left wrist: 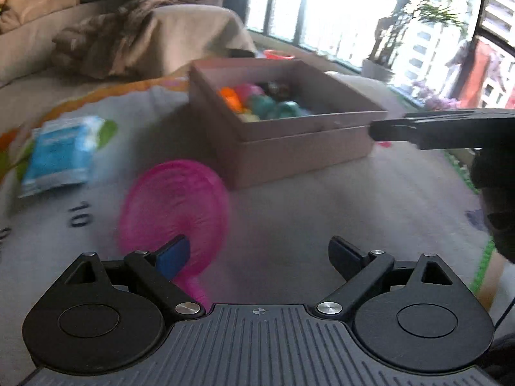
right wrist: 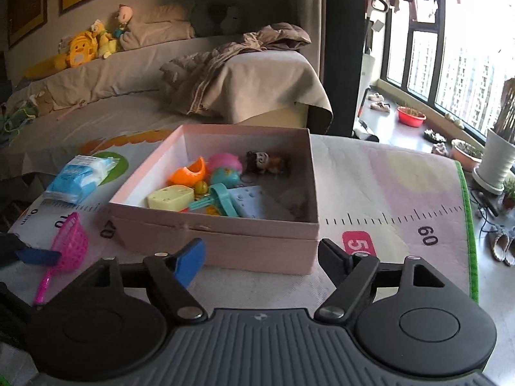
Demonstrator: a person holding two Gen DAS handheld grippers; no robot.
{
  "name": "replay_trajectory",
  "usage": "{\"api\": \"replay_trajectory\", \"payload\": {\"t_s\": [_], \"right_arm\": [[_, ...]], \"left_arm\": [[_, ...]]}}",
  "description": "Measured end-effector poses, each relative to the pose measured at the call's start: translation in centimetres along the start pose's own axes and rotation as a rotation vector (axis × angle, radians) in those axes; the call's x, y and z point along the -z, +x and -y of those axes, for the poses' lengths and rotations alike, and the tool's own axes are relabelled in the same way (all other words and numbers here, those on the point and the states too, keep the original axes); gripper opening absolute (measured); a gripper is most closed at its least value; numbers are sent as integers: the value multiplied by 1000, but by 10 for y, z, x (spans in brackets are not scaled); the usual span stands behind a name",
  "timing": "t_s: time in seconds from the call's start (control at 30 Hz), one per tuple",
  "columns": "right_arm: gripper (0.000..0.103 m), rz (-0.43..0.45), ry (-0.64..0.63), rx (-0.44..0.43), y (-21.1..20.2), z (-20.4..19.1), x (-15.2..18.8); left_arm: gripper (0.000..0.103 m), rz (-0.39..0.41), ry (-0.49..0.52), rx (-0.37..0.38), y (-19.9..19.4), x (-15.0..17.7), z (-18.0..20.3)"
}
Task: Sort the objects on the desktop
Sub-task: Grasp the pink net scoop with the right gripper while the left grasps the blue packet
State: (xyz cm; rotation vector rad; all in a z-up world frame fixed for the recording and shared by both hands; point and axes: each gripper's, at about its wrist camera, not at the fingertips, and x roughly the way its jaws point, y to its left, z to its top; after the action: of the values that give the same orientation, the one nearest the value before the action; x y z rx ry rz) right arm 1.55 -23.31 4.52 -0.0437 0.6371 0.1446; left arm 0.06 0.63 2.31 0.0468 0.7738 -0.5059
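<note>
Left wrist view: the left hand-held gripper [left wrist: 259, 257] gapes empty over the pink plastic toy sieve [left wrist: 173, 212] on the counter, beside the pink cardboard box [left wrist: 289, 151]; next, close on the sieve. The right hand-held gripper [right wrist: 260, 257] is open and empty too.

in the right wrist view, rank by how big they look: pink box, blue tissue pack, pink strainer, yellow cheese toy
1. pink box
2. blue tissue pack
3. pink strainer, close to the pack, so unsure
4. yellow cheese toy
</note>
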Motion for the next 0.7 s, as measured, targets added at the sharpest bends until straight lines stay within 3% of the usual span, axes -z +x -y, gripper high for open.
{"api": "replay_trajectory", "payload": {"t_s": [0.3, 0.4, 0.5, 0.63, 0.7], "right_arm": [[83, 13, -3, 38, -9, 3, 1], [84, 10, 2, 75, -9, 8, 3], [86, 7, 28, 93, -9, 13, 7], [86, -26, 40, 44, -4, 6, 12], [86, -53, 25, -24, -2, -7, 17]], "left_arm": [[97, 17, 109, 197, 4, 3, 56], [101, 84, 149, 193, -16, -6, 55], [102, 186, 102, 56, -37, -24, 29], [103, 216, -25, -369, -27, -50, -30], [102, 199, -78, -543, -12, -58, -66]]}}
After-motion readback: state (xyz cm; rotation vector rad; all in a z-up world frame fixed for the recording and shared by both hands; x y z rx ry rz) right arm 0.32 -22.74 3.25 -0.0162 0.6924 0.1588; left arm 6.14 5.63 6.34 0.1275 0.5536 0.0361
